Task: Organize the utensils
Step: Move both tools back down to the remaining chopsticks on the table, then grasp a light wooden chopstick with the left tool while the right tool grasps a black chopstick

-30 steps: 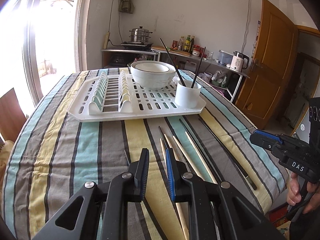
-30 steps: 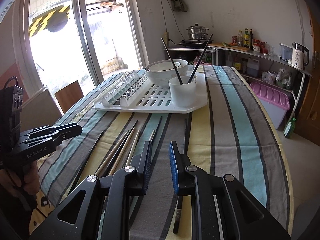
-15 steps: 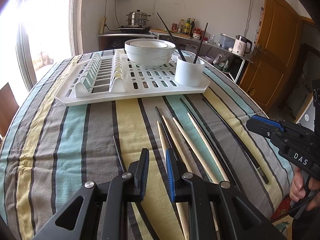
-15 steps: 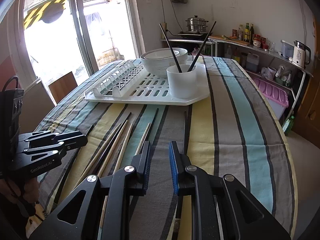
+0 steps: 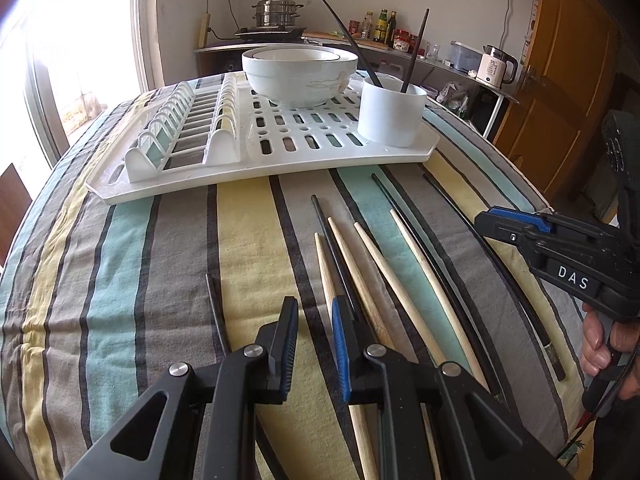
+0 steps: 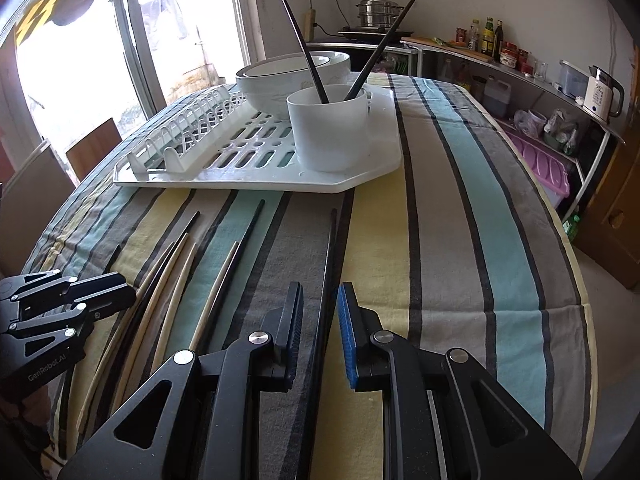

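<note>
Several wooden chopsticks [image 5: 380,264] and black chopsticks [image 5: 424,248] lie loose on the striped tablecloth. A white cup [image 5: 390,114] on the white drying rack [image 5: 304,148] holds two black chopsticks. My left gripper [image 5: 314,312] is open and empty, low over the near ends of the wooden chopsticks. My right gripper [image 6: 320,300] is open, its jaws either side of one black chopstick [image 6: 329,256] lying on the cloth. Each gripper also shows in the other's view: the right one [image 5: 508,220] and the left one [image 6: 96,292].
Stacked white bowls [image 5: 300,70] sit on the rack behind the cup. The table edge drops off at the right [image 6: 576,288]. A pink bin [image 6: 540,164], shelves and a kettle [image 6: 600,92] stand beyond. A thin black chopstick [image 5: 216,312] lies left of my left gripper.
Both grippers have dropped lower and moved forward over the table toward the chopsticks. The right gripper now straddles a black chopstick. Nothing has been gripped.
</note>
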Tool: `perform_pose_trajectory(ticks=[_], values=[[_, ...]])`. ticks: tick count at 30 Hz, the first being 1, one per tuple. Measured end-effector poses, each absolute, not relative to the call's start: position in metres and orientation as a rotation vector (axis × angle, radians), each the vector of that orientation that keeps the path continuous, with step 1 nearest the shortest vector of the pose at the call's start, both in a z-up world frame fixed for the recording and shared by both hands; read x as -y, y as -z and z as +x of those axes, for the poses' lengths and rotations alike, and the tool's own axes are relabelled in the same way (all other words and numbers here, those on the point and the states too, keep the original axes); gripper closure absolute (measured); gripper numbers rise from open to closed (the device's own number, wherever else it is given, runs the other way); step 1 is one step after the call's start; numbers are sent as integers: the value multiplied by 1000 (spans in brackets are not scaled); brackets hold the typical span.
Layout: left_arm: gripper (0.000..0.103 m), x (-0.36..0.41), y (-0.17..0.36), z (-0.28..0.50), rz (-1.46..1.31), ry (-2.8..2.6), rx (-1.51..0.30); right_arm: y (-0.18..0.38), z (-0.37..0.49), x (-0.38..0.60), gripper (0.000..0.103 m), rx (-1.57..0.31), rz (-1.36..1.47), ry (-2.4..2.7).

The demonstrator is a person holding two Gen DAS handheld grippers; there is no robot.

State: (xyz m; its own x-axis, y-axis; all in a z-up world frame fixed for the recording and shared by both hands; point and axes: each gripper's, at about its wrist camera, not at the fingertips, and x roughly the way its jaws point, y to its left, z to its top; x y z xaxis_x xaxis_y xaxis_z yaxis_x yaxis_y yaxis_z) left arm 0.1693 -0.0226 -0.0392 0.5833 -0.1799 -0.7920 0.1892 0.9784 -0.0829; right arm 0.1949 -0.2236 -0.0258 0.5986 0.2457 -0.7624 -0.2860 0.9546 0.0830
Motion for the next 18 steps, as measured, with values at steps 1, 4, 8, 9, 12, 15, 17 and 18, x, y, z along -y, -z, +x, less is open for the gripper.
perform_pose_trajectory(ticks=[1,4,8,9,12,15,17,18], values=[[86,23,39,171,12,214,-926,27,199,223,85,-883,-55,-308],[86,25,39,176,29,206,-927,30,212,221,85,-908,-74,-300],[86,27,38,176,45,205,-935,35,222,217,85,-934,-98,-294],[86,27,39,176,45,207,-937,35,222,215,85,-938,-107,-296],[86,31,38,176,62,208,-939,35,222,210,88,-936,-131,-301],[84,39,40,182,88,216,-965,35,224,206,93,-938,-147,-309],[84,39,40,184,85,217,-964,35,225,207,93,-939,-144,-315],[84,38,40,185,83,217,-962,35,225,208,94,-939,-142,-317]])
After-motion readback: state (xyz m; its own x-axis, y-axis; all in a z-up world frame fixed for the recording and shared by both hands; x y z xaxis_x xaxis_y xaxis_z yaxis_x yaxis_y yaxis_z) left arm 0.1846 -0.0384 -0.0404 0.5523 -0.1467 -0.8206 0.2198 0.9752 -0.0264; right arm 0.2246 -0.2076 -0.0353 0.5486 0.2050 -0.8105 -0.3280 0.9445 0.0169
